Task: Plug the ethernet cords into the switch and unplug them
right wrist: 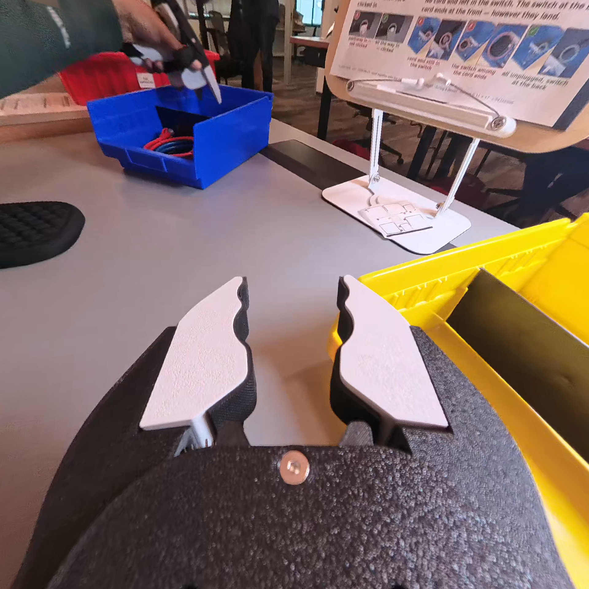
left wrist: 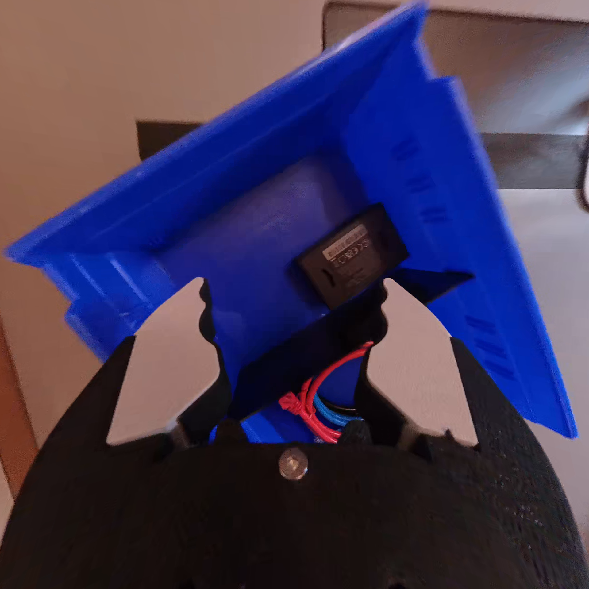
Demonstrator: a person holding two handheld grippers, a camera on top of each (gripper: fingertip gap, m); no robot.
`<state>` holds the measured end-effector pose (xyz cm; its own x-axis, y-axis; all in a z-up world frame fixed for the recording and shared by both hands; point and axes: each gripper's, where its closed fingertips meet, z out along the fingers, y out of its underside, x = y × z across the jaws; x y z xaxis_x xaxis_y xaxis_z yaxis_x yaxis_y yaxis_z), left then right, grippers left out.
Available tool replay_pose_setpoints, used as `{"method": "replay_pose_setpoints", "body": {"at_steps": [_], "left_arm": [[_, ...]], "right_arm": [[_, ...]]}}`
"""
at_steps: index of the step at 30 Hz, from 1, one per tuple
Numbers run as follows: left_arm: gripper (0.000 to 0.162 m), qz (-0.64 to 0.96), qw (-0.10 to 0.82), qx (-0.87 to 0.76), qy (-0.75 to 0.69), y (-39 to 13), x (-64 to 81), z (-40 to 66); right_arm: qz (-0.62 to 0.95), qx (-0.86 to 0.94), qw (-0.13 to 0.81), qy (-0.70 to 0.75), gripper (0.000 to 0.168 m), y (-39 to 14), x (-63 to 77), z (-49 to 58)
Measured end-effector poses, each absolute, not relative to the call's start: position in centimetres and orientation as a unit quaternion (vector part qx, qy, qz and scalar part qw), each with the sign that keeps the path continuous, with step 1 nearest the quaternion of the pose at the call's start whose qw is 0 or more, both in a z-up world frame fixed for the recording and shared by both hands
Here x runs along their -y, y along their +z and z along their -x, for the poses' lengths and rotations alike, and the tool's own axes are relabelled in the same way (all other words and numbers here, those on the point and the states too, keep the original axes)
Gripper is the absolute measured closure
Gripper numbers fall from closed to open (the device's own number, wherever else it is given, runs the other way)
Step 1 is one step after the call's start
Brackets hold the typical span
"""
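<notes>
— Blue bin [left wrist: 255, 191] fills the left view. Where's the switch [left wrist: 352, 258]?
— At the back, behind the divider [left wrist: 318, 360]; cords [left wrist: 310, 406] lie in front. Left tool [left wrist: 293, 283] is wide, empty.
— Right view?
— Right tool [right wrist: 293, 280] is wide over the worktop [right wrist: 191, 239]. Reach down slowly and grab the switch square.

Blue bin [right wrist: 223, 140], red and blue cords [right wrist: 170, 145] (coiled), yellow bin [right wrist: 446, 280].
</notes>
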<state>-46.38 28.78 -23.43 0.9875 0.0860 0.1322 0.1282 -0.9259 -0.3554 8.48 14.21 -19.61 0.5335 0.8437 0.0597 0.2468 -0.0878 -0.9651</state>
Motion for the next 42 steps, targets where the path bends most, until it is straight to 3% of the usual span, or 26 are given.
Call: {"method": "replay_pose_setpoints", "body": {"at_steps": [4,11,12,13,14,16,21,32,42], "left_arm": [[0.048,0.993,0.074,0.075,-0.058,-28.7,-28.4,46.7],[0.042,0.991,0.021,0.085,-0.099,-30.9,-28.4,45.8],[0.048,0.991,0.022,0.083,-0.107,-30.8,-28.4,45.6],[0.09,0.985,0.034,0.068,-0.154,-30.1,-28.8,44.1],[0.115,0.978,0.048,0.06,-0.195,-29.8,-29.2,42.8],[0.116,0.979,0.056,0.056,-0.189,-29.7,-29.3,42.8],[0.144,0.982,0.092,0.03,-0.163,-27.7,-29.3,43.9],[0.148,0.974,0.193,-0.021,-0.12,-22.6,-30.7,44.7],[0.149,0.916,0.331,-0.169,-0.155,-11.4,-29.1,37.2]], "right_arm": [[0.684,0.405,0.543,0.27,0.115,-20.1,-14.0,-8.5],[0.68,0.405,0.532,0.301,0.118,-20.3,-13.7,-8.1],[0.68,0.405,0.531,0.303,0.118,-20.3,-13.7,-8.0],[0.679,0.406,0.531,0.304,0.119,-20.3,-13.6,-8.0],[0.678,0.408,0.531,0.302,0.119,-20.3,-13.6,-7.9],[0.678,0.413,0.534,0.291,0.12,-20.4,-13.6,-8.0],[0.678,0.412,0.538,0.287,0.122,-20.2,-13.5,-8.3],[0.677,0.413,0.541,0.28,0.125,-20.1,-13.4,-8.1],[0.669,0.42,0.541,0.288,0.124,-19.8,-12.5,-7.0]]}}
